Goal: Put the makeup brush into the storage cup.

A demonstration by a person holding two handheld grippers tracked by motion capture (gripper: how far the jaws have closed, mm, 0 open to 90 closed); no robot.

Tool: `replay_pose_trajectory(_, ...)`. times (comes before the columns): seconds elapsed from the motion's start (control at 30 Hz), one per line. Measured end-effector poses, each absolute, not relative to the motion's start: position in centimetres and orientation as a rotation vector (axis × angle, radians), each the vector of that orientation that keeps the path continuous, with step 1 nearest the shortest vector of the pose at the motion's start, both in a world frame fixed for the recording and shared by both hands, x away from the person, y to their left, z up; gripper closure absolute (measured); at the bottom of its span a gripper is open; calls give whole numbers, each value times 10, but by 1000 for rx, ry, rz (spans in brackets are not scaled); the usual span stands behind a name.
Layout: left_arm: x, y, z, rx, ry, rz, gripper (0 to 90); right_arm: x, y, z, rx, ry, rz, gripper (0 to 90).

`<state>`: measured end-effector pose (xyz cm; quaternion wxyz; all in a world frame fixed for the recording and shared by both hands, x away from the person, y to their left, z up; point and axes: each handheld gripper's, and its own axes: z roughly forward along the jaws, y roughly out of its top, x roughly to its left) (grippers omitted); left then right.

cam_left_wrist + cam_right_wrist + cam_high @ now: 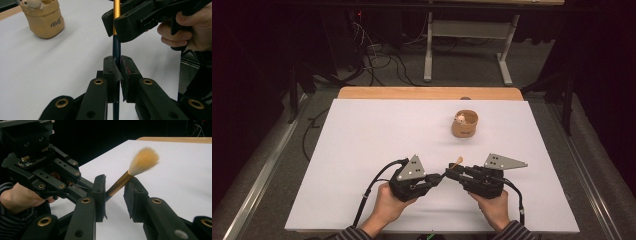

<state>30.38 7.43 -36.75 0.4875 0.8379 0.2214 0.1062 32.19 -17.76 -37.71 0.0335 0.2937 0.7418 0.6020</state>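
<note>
There's lettering on the tan fabric pouch (43, 21), up and to the left of the left gripper's jaws: a short dark script word on its front, too blurred to spell out. Nothing else carries readable text.

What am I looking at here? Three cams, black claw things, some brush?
No robot: a person holds a hand-worked claw in each hand. The high view looks down on a white table; the other two cameras ride on the claws. The left claw is shut on the dark handle of a brush. The right claw sits around its gold ferrule, the jaws looking slightly apart there, so its grip is unclear. The bristles point up. Farther back stands a tan pouch with a small toy in it.
</note>
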Motion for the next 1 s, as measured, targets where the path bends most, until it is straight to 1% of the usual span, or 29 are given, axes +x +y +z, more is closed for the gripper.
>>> replay_pose_trajectory(0.17, 304, 74, -369, 2037, 537, 255, 834, 322, -178, -377, 902, 2285, 1873, 766)
replay_pose_trajectory(0.23, 304, 73, -369, 2040, 530, 253, 834, 322, -178, -377, 893, 2289, 1902, 802)
replay_pose_trajectory(0.27, 304, 73, -369, 2040, 530, 253, 849, 322, -178, -377, 893, 2289, 1902, 802)
replay_pose_trajectory(0.3, 303, 73, -370, 2036, 520, 254, 900, 322, -178, -376, 893, 2287, 1912, 848)
replay_pose_trajectory(0.37, 303, 73, -370, 2039, 518, 253, 900, 322, -178, -376, 891, 2292, 1917, 854)
replay_pose_trajectory(0.4, 302, 72, -370, 2047, 513, 276, 900, 322, -178, -377, 885, 2301, 1933, 859)
replay_pose_trajectory(0.63, 302, 74, -368, 2024, 506, 270, 897, 321, -179, -375, 870, 2300, 1924, 862)
replay_pose_trajectory(0.77, 302, 76, -366, 2009, 513, 268, 842, 321, -179, -374, 867, 2299, 1913, 862)
replay_pose_trajectory(0.83, 301, 77, -366, 2006, 518, 273, 794, 321, -179, -374, 862, 2300, 1904, 862)
replay_pose_trajectory(0.87, 301, 78, -365, 2003, 520, 276, 794, 321, -179, -374, 862, 2300, 1904, 862)
replay_pose_trajectory(0.97, 300, 82, -363, 1985, 535, 288, 715, 321, -179, -373, 855, 2308, 1890, 862)
replay_pose_trajectory(1.0, 300, 84, -362, 1975, 544, 289, 715, 321, -179, -373, 855, 2308, 1890, 862)
